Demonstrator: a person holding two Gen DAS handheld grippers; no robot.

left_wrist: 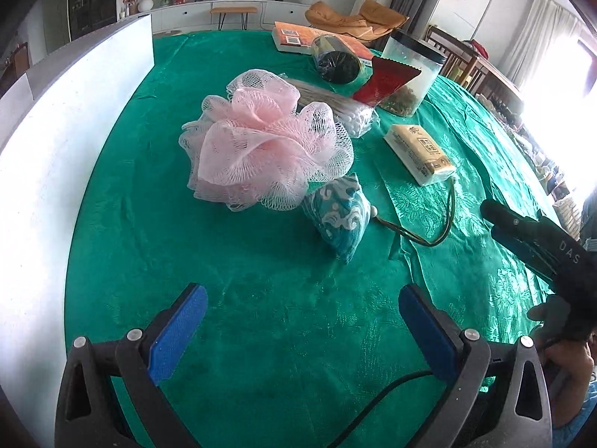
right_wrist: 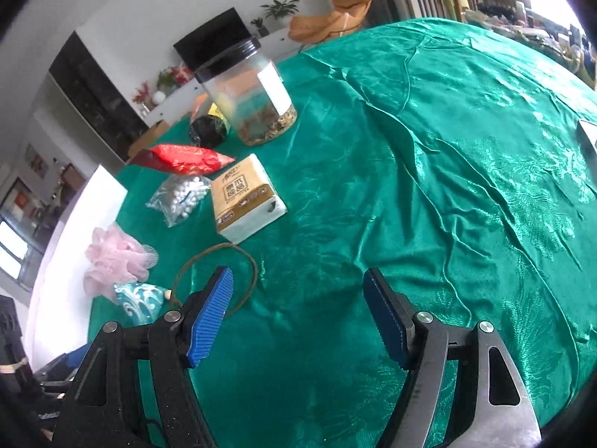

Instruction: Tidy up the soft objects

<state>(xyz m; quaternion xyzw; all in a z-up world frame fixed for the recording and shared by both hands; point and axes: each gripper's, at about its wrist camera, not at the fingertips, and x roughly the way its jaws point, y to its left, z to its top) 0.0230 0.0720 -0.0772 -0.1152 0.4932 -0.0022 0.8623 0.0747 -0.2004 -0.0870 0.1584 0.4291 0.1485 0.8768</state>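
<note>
A pink mesh bath pouf (left_wrist: 261,149) sits mid-table on the green cloth; it also shows at the left as the pouf (right_wrist: 115,261). Against its near right side lies a teal patterned sachet (left_wrist: 337,220) with a brown cord loop, seen too as the sachet (right_wrist: 140,300). A yellow tissue pack (left_wrist: 419,153) lies to the right, also the tissue pack (right_wrist: 244,198). My left gripper (left_wrist: 302,332) is open and empty, short of the pouf and sachet. My right gripper (right_wrist: 298,317) is open and empty over bare cloth, right of the cord loop (right_wrist: 216,276).
A white board (left_wrist: 74,119) bounds the left side. Behind the pouf are a bag of cotton swabs (right_wrist: 183,196), a red packet (right_wrist: 183,158), a clear jar with a black lid (right_wrist: 250,97), a dark canister (left_wrist: 335,59) and an orange book (left_wrist: 298,35). The green tablecloth (right_wrist: 447,186) is wrinkled at right.
</note>
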